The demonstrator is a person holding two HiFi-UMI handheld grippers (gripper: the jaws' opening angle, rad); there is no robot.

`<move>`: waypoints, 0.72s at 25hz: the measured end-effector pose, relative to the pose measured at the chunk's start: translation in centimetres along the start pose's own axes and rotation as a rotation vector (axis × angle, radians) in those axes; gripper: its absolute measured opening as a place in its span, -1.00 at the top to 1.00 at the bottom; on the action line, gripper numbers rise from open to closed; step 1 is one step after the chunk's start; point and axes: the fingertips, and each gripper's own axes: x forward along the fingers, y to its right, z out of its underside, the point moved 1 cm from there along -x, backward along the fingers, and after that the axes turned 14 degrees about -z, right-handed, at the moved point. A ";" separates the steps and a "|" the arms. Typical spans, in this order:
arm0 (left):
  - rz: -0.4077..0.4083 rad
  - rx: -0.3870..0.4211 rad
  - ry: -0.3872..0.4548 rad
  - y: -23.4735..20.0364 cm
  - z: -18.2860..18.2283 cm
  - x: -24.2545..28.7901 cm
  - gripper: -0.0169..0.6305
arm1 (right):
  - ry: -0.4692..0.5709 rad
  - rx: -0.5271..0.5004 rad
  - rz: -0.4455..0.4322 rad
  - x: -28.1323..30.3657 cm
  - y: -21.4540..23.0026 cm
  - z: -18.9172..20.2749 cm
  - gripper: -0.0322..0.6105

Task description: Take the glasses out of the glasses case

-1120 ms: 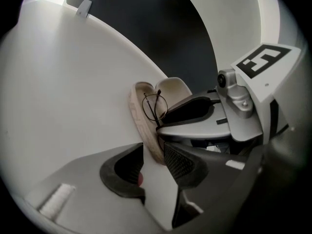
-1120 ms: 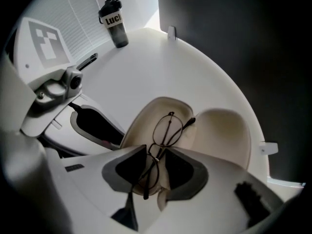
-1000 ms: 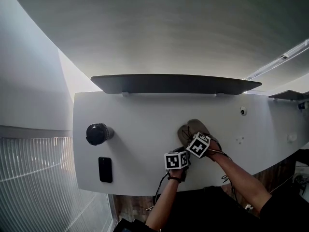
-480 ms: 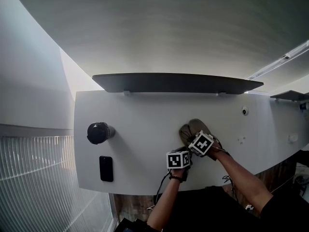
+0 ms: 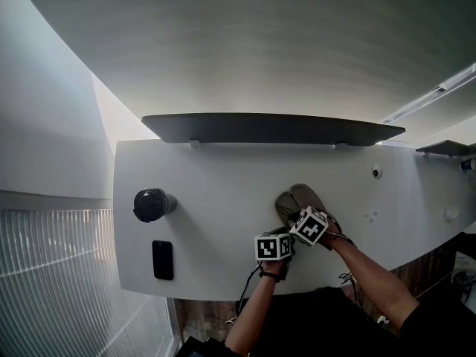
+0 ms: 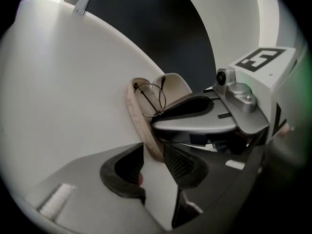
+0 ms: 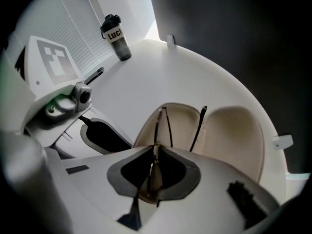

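A beige glasses case [image 5: 299, 197] lies open on the white table [image 5: 216, 192]. Thin wire glasses [image 7: 164, 126] rest in its near half, their dark temple arm [image 7: 197, 130] sticking up. My right gripper [image 7: 155, 152] points steeply down into the case, its jaws closing, and the pads pinch the wire frame. In the head view the right gripper [image 5: 303, 216] hides most of the case. My left gripper [image 6: 153, 155] stands open astride the case rim [image 6: 141, 123]. The rim lies close to the right pad, with table showing in the gap. The glasses [image 6: 153, 99] show beyond it.
A black bottle [image 5: 151, 204] stands at the table's left, with a dark phone [image 5: 161, 259] lying nearer the front edge. A dark screen [image 5: 271, 128] runs along the back. Small fittings [image 5: 375, 171] sit at the right.
The right gripper has shifted slightly lower over the case. The left gripper and the case have stayed put.
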 end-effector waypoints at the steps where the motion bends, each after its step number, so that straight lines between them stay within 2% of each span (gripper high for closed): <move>1: 0.002 -0.002 0.000 0.0 0.0 0.0 0.52 | 0.020 0.022 -0.004 -0.2 0.0 0.1 0.76; 4: 0.003 0.001 0.001 0.1 -0.1 0.0 0.52 | 0.105 0.119 -0.038 -1.1 0.1 0.3 0.77; 11: 0.026 0.003 0.010 0.7 -0.3 -0.6 0.51 | 0.370 0.382 -0.234 -3.7 0.0 0.0 0.77; 15: 0.034 0.023 0.036 0.9 -0.5 -1.3 0.51 | 0.492 0.488 -0.320 -4.9 0.3 0.4 0.77; 18: 0.063 0.023 0.057 1.5 -0.7 -2.0 0.51 | 0.560 0.526 -0.364 -5.9 0.1 0.8 0.77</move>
